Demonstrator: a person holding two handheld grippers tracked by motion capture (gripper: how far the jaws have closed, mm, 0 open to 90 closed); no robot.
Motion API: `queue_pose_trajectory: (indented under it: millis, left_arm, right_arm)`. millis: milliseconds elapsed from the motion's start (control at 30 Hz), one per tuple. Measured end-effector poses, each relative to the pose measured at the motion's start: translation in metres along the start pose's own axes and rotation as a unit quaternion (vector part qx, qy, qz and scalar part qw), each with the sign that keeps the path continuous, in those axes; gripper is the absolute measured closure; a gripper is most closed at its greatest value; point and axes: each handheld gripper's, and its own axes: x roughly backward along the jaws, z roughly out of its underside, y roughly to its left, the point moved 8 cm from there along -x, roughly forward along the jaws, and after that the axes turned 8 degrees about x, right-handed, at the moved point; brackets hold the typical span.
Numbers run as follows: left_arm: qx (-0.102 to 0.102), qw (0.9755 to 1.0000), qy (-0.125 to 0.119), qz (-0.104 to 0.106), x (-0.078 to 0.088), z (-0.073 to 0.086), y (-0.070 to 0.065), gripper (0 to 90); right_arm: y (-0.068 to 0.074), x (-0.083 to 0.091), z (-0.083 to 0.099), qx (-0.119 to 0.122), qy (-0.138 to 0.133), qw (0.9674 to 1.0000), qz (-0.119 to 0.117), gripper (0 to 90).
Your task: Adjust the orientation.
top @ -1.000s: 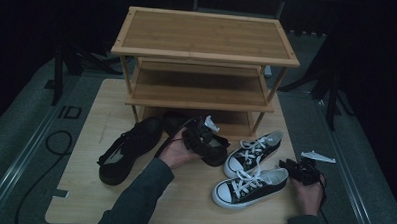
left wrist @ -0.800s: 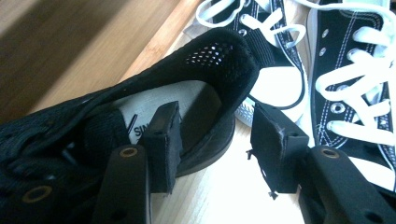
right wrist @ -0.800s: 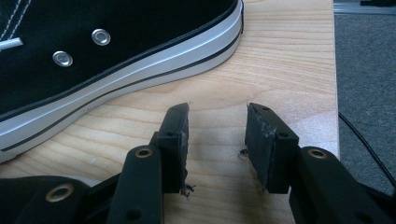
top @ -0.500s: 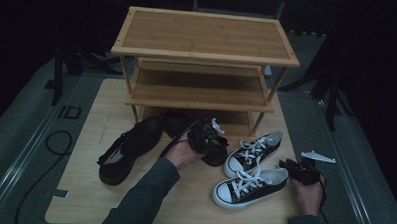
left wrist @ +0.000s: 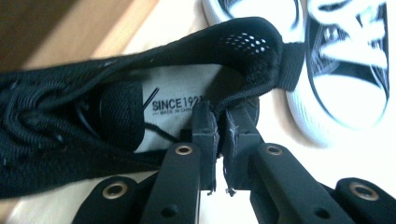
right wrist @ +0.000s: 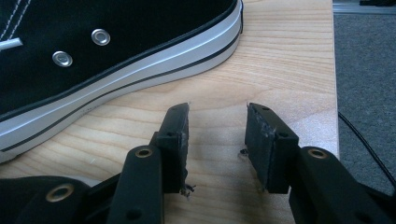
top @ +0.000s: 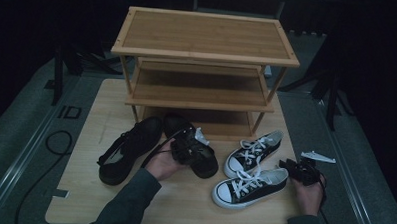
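Left gripper clamps a black shoe's collar; right gripper rests apart beside the sneakers.

The left gripper (top: pixel 187 147), its forearm reaching in from the lower edge toward the rack (top: pixel 203 67), has just been closing, and its jaws now pinch the collar of the black mesh shoe (left wrist: pixel 140 98) between them. Right of it lie two black-and-white sneakers (top: pixel 251 181). Farther right, the right gripper (right wrist: pixel 217 123) lies low over the table (right wrist: pixel 289 70), jaws spread and holding nothing, a sneaker's white sole just ahead-left.
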Motion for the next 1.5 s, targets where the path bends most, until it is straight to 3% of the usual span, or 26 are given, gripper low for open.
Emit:
queue_pose_trajectory:
  millis: [233, 367, 667, 833, 1000, 1133, 1333, 1433, 1500]
  left_arm:
    - [0.019, 0.9997, 0.007, 0.011, 0.022, 0.035, 0.004, 80.9]
    - [0.03, 0.9995, 0.003, 0.013, 0.03, 0.048, 0.005, 74.4]
    - [0.011, 0.9997, -0.008, -0.02, 0.046, 0.045, 0.001, 49.1]
    - [0.041, 0.9982, -0.028, -0.033, 0.053, 0.043, 0.011, 41.7]
    - [0.087, 0.9937, -0.046, -0.054, 0.054, 0.037, 0.026, 38.4]
    - [0.124, 0.9883, -0.047, -0.076, 0.045, 0.033, 0.038, 39.0]
    - [0.149, 0.9846, -0.037, -0.085, 0.03, 0.029, 0.049, 52.5]
    - [0.168, 0.9828, -0.038, -0.068, 0.028, 0.029, 0.051, 66.0]
    - [0.173, 0.9818, -0.036, -0.07, 0.031, 0.031, 0.052, 78.3]
  right_arm:
    - [0.0, 0.0, 0.0, -0.001, 0.001, 1.0, 0.001, 59.4]
    - [0.0, 0.0, 0.0, -0.001, 0.001, 1.0, 0.001, 59.4]
    - [0.0, 0.0, 0.0, -0.002, 0.001, 1.0, 0.001, 59.4]
    - [0.0, 0.0, 0.0, -0.002, 0.0, 1.0, 0.001, 59.4]
    - [0.0, 0.0, 0.0, -0.002, 0.0, 1.0, 0.001, 59.4]
    - [0.0, 0.0, 0.0, -0.002, 0.0, 1.0, 0.001, 59.4]
    - [0.0, 0.0, 0.0, -0.002, 0.0, 1.0, 0.0, 59.3]
    - [0.0, 0.0, 0.0, -0.003, 0.0, 1.0, 0.0, 59.2]
    - [0.0, 0.0, 0.0, -0.003, 0.0, 1.0, 0.0, 59.2]
